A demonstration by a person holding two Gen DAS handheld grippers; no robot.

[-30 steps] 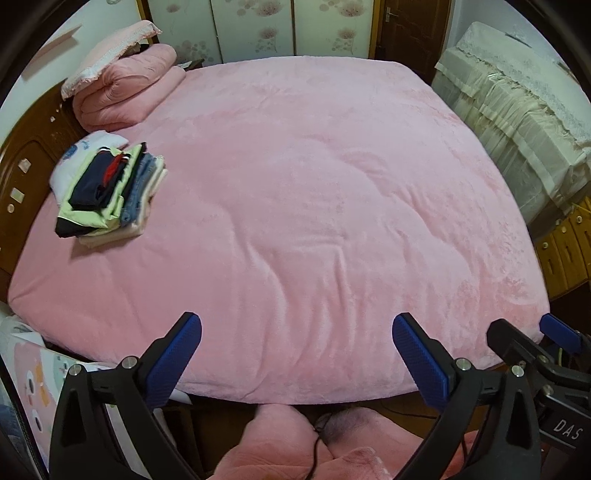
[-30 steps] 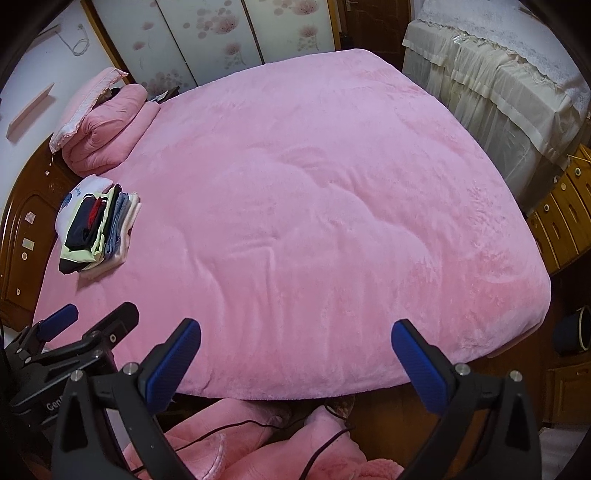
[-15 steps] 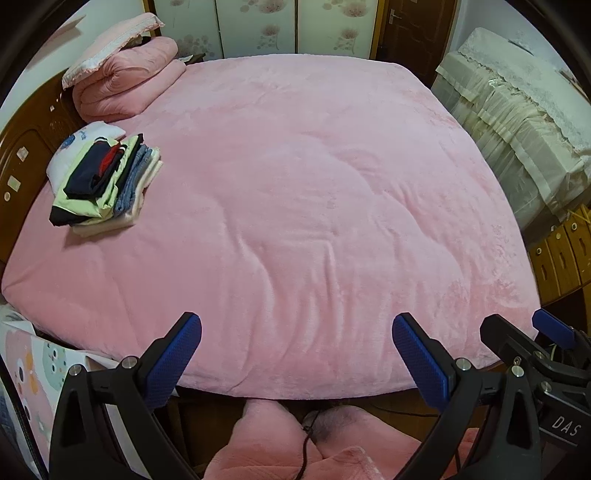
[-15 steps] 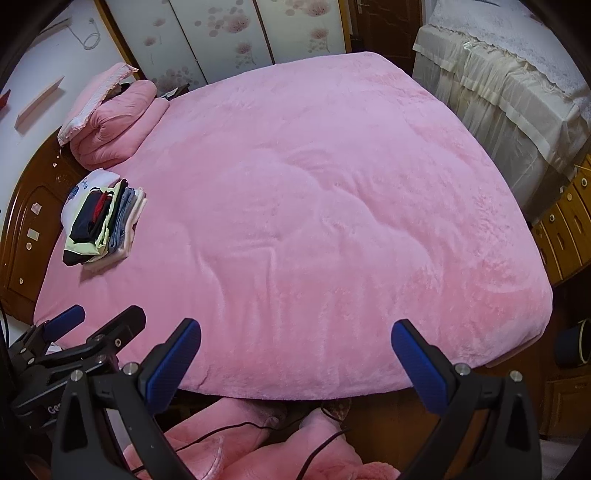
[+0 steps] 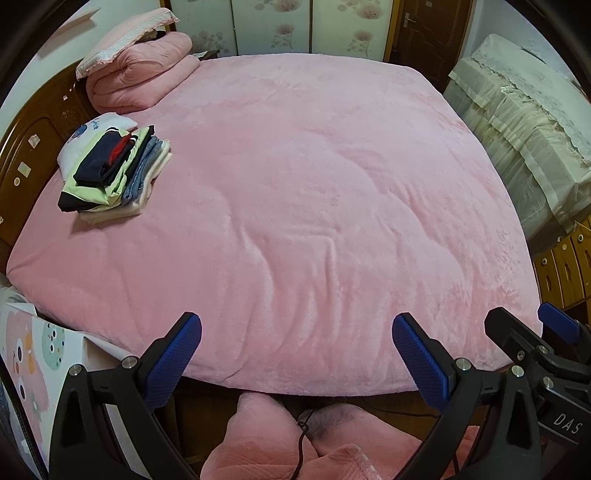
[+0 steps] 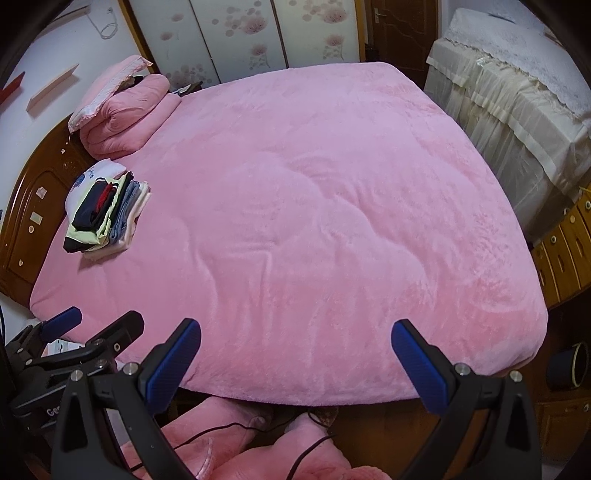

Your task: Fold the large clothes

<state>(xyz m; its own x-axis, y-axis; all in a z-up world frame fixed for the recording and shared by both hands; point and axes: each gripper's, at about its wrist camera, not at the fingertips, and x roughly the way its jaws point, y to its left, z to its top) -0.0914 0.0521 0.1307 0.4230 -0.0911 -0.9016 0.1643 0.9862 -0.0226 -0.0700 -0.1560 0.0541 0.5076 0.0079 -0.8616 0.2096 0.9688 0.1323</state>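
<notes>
We hold the left gripper (image 5: 297, 345) and the right gripper (image 6: 295, 345) side by side above the near edge of the bed, both with jaws spread wide and nothing between their blue pads (image 5: 173, 356). In the left wrist view the right gripper shows at about 4 o'clock; in the right wrist view the left gripper (image 6: 74, 332) shows at about 8 o'clock, also spread apart. A pink plush blanket (image 5: 314, 203) covers the whole bed, lightly creased near its middle. The stack of folded clothes (image 5: 114, 173) lies on the blanket at about 10 o'clock in both views, close to the wooden headboard (image 5: 33, 140), with a dark navy piece on top, pale green, denim and cream layers under it, and a white printed item just behind. Farther back, at about 11 o'clock, a folded pink quilt (image 5: 144, 74) sits with a pillow (image 5: 125, 33) on top. At 6 o'clock, below the bed edge, we see pink-clad legs (image 5: 280, 439) and a thin black cable. A cream lace-covered piece of furniture (image 5: 524, 122) stands at 2 o'clock, well apart from the stack.
</notes>
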